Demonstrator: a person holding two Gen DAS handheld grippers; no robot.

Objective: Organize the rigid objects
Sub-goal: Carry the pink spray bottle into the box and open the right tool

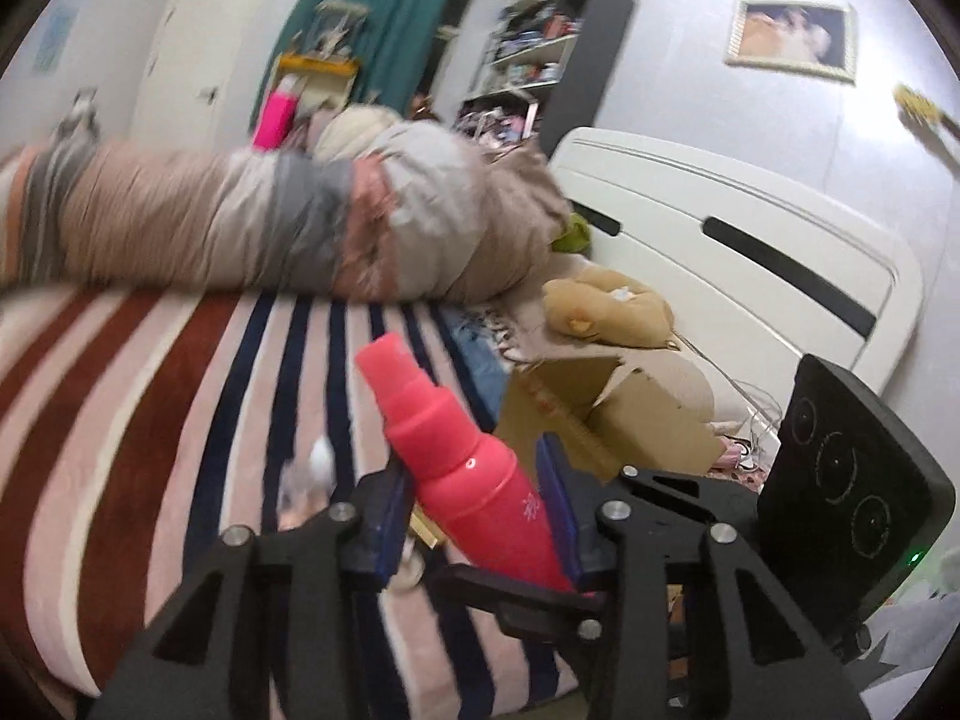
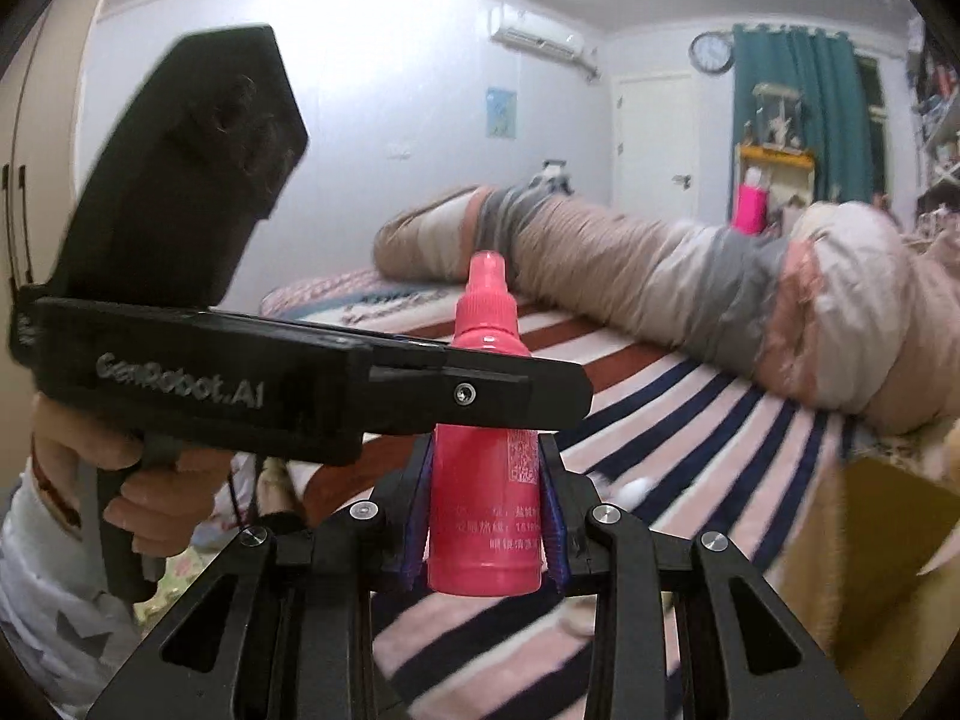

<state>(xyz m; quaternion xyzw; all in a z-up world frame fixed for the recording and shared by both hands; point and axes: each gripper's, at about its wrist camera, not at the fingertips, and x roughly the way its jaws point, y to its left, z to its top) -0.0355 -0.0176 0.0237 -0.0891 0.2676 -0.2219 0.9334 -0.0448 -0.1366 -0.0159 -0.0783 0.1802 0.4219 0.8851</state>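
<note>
My left gripper (image 1: 480, 516) squeezes a pink spray bottle (image 1: 462, 462), its tip leaning to 11 o'clock. My right gripper (image 2: 489, 516) squeezes a pink dropper bottle (image 2: 487, 480), standing straight up over the striped bed (image 2: 690, 420).

The pink bottle (image 2: 485, 480) looks like smooth, glossy plastic with a ribbed cap. The right gripper (image 2: 487, 516) is matt black plastic with bright metal screws, and its pads (image 2: 555, 531) look like ridged blue rubber. The striped blanket (image 1: 180, 408) is soft, fuzzy cloth. At three o'clock of the left gripper (image 1: 480, 516), the cardboard box (image 1: 606, 420) is dull brown paperboard.
</note>
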